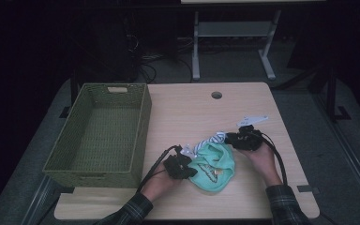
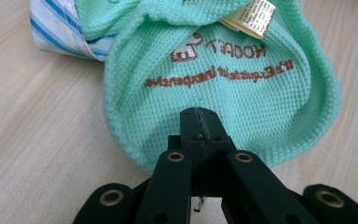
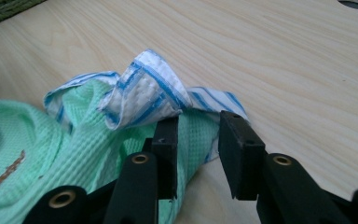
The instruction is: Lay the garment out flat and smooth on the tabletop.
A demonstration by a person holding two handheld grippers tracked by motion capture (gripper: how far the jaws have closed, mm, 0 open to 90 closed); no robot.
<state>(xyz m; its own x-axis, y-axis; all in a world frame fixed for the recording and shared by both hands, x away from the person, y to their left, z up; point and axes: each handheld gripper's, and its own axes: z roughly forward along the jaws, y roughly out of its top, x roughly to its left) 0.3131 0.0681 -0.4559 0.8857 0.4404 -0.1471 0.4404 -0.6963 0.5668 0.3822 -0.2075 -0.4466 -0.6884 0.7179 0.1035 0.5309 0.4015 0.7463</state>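
Garment: a mint-green knit garment (image 1: 213, 167) is lying bunched on the near middle of the table (image 1: 187, 112), brown embroidered lettering and a small sewn-in label (image 2: 251, 16) facing up.
Striped part: a white cloth with blue stripes (image 3: 144, 95) is sticking out from the far edge of the green knit – whether it is a lining or a separate piece, I cannot tell.
Left claw: the left claw (image 2: 200, 122) is sitting over the near left edge of the garment, its jaws pressed together; they seem to be pinching the knit edge (the pinch itself is hidden under the jaw tips).
Right claw: the right claw (image 3: 198, 140) is hovering at the far right corner of the garment, jaws apart with a clear gap; the green knit and the striped cloth are lying against the left jaw – nothing is being squeezed.
Hands: both hands are coming in from the near edge in plaid sleeves (image 1: 283, 204), one on each side of the garment.
Basket: a green woven basket (image 1: 143, 126) is standing on the left of the table, well apart from the garment.
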